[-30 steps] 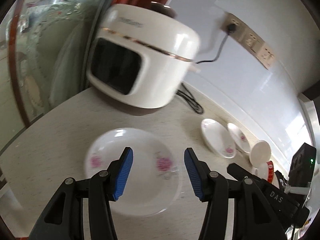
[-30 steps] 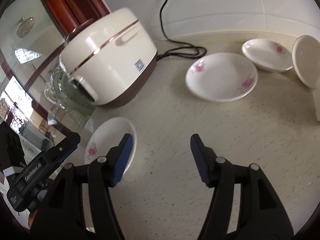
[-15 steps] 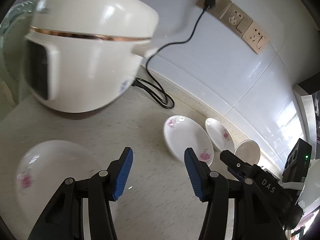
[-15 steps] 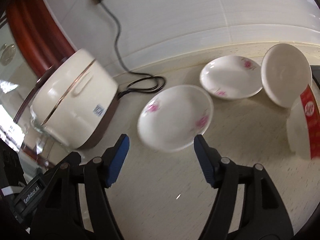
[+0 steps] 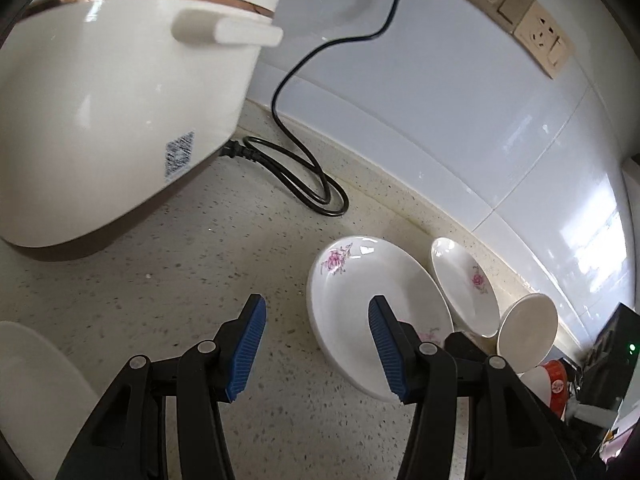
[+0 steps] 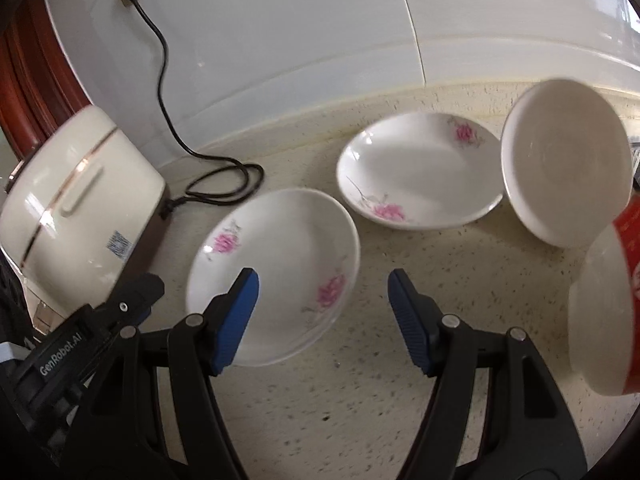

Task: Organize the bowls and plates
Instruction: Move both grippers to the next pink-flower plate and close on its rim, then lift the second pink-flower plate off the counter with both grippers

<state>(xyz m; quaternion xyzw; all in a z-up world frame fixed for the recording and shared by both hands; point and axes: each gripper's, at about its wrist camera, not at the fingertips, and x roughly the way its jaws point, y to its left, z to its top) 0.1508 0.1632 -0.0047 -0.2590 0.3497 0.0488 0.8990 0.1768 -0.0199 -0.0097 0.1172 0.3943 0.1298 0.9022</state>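
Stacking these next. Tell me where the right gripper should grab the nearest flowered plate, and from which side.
Grip the near rim of the nearest flowered plate, coming in low from the front with one finger above the lip and one below. It lies flat on the counter, shallow with an upturned edge, directly ahead of the open right gripper.

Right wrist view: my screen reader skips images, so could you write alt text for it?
The open right gripper hangs empty over a speckled counter, just short of a floral plate. A second floral plate and a tilted white bowl lie beyond; a rice cooker stands at left.
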